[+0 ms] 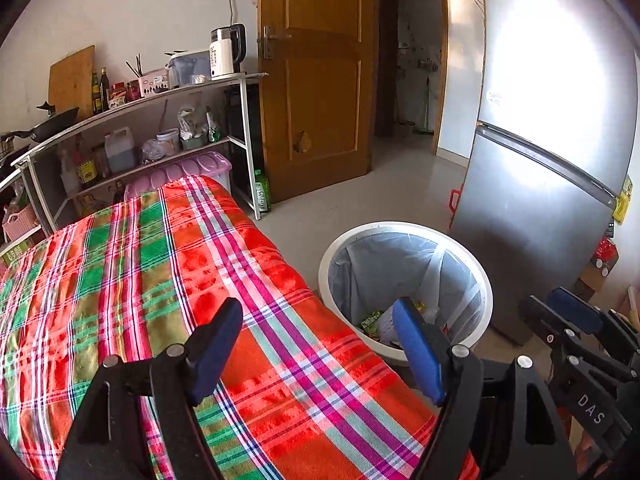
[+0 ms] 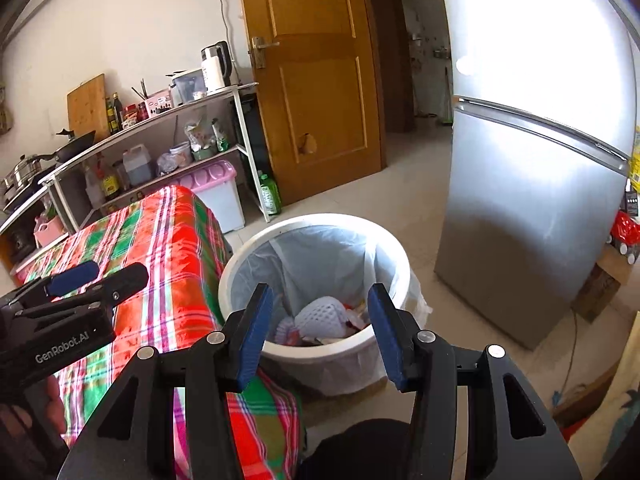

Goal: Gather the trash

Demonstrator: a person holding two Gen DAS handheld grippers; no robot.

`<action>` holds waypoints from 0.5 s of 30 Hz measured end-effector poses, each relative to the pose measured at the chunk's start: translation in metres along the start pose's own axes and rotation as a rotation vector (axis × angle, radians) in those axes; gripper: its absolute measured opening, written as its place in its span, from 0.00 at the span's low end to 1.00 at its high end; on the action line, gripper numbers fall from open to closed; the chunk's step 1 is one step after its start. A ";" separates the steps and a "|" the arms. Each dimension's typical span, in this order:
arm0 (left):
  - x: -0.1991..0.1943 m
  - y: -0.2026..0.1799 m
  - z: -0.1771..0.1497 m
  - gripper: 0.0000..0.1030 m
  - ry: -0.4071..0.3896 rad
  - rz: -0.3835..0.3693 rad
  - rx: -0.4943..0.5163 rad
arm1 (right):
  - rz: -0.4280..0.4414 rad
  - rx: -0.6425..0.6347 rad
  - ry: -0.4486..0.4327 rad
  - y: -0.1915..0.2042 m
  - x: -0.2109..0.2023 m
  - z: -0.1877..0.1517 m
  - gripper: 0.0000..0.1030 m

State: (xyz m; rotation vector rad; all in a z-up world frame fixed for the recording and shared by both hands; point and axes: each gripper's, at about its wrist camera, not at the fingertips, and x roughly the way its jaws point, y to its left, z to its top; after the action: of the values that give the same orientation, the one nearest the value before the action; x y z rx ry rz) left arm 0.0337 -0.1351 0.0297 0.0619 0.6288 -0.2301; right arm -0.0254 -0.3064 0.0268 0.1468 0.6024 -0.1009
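Left tongs (image 1: 318, 344) released, empty, over the plaid-covered counter (image 1: 160, 280). Right tongs (image 2: 320, 334) released, empty, above white trash bin (image 2: 256, 248). Trash (image 2: 320, 316) lies inside: foam netting, possibly wrappers.

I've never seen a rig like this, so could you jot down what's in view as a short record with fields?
left gripper: open, nothing between its blue pads
right gripper: open, empty
bin: white, bag-lined, on the floor beside the table
bin contents: white foam net and wrappers
table: covered by plaid cloth
fridge: silver, beyond the bin
door: wooden
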 end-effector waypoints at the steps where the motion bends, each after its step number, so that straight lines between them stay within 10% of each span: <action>1: -0.001 0.000 -0.001 0.77 0.000 -0.005 -0.002 | -0.009 -0.008 -0.006 0.002 -0.001 -0.001 0.49; 15: -0.008 -0.004 -0.004 0.77 -0.007 0.003 0.011 | -0.022 -0.019 -0.009 0.009 -0.002 -0.005 0.49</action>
State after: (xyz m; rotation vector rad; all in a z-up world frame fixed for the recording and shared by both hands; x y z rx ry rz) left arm 0.0248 -0.1374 0.0313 0.0724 0.6204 -0.2305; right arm -0.0290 -0.2969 0.0251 0.1208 0.5959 -0.1168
